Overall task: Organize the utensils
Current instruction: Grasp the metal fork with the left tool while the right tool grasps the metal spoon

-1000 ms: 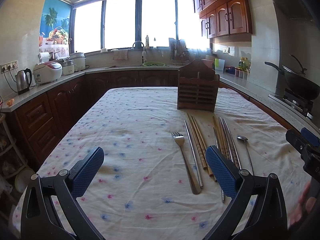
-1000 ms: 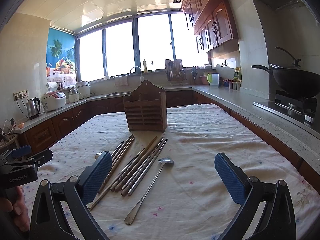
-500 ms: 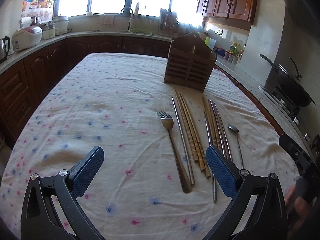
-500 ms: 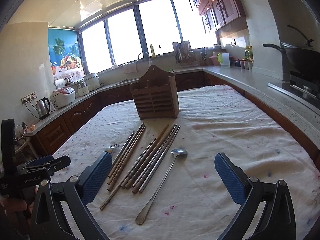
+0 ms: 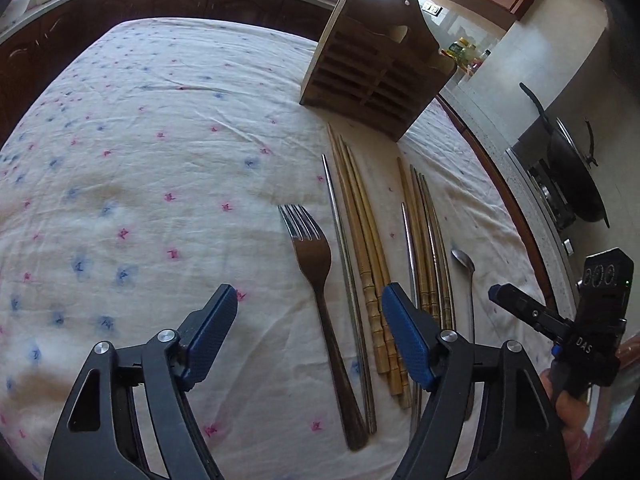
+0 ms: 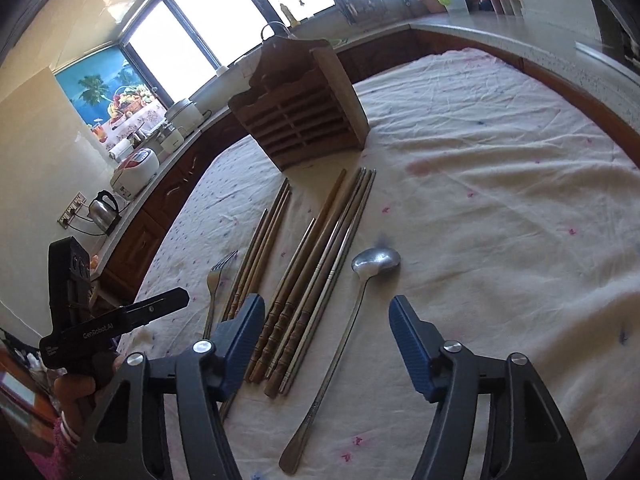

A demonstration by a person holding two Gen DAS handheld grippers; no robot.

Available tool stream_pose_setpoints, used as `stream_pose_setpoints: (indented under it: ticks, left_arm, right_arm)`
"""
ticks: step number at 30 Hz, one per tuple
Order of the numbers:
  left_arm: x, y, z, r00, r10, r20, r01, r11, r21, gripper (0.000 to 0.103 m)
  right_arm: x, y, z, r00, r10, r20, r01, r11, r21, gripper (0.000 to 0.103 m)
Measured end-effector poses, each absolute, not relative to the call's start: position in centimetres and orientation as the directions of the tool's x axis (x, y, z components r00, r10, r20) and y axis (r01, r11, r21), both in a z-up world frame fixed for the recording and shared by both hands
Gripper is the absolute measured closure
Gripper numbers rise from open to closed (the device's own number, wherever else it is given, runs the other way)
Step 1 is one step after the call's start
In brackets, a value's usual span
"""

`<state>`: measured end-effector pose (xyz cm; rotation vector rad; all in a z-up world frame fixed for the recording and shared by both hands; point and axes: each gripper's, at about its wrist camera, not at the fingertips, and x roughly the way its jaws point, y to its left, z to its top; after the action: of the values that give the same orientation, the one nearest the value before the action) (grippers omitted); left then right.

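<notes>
Cutlery lies in a neat row on a white tablecloth dotted with pink and blue flowers (image 5: 132,128), every piece running lengthwise from the near edge toward a slatted brown wooden utensil holder (image 5: 376,68) standing upright at the far end of the row.

From the left: a steel fork (image 5: 316,276), tines toward the holder; a thin steel chopstick (image 5: 344,256); a bundle of pale bamboo chopsticks (image 5: 364,240), narrow tips toward the holder; a mixed bundle of wooden and steel chopsticks (image 6: 320,276) — and last a long-handled steel spoon (image 6: 360,284), bowl toward the holder.

Above the near ends, the left gripper with blue-padded black fingers (image 5: 308,336) hangs tilted downward, its jaws closing with nothing pressed between them; the fork handle and steel chopstick lie below its gap, and its right finger overlaps the bamboo bundle.

Beside it, the right gripper of the same make (image 6: 326,340) also tilts down, jaws closing on nothing — the mixed bundle and the spoon handle lie beneath its gap.
</notes>
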<state>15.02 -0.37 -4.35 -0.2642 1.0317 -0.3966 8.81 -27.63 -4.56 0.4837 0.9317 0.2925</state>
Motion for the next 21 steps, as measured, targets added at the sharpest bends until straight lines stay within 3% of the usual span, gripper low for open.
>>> stream_pose_setpoints:
  ticks: [2, 11, 14, 16, 19, 21]
  left_arm:
    - [16.0, -0.4, -4.8, 0.424, -0.46, -0.78, 0.197, 0.888, -0.416, 0.033]
    - [19.9, -0.9, -5.2, 0.326, -0.563, -0.76, 0.254, 0.826, -0.503, 0.047]
    - [20.6, -0.8, -5.6, 0.291, -0.596, -0.748, 0.249, 0.802, -0.543, 0.064]
    - [21.1, -0.7, -6.3, 0.257, -0.625, -0.737, 0.233, 0.781, -0.58, 0.088]
    - [21.4, -0.6, -7.5, 0.21, -0.688, -0.695, 0.206, 0.726, -0.657, 0.098]
    - [21.2, -0.7, -7.3, 0.223, -0.685, -0.693, 0.213, 0.728, -0.651, 0.098]
  right_arm:
    - [9.7, -28.1, -5.4, 0.536, 0.473, -0.699, -0.013, 0.833, 0.554, 0.05]
    - [12.3, -29.3, -7.6, 0.447, 0.614, -0.651, 0.035, 0.715, 0.698, 0.064]
    - [12.8, -29.5, -8.3, 0.434, 0.651, -0.623, 0.047, 0.674, 0.737, 0.074]
    - [13.0, -29.7, -8.9, 0.428, 0.665, -0.612, 0.057, 0.656, 0.753, 0.082]
    - [13.1, -30.0, -9.3, 0.43, 0.668, -0.608, 0.062, 0.649, 0.758, 0.096]
    - [13.2, -30.1, -9.2, 0.432, 0.669, -0.604, 0.057, 0.649, 0.759, 0.097]
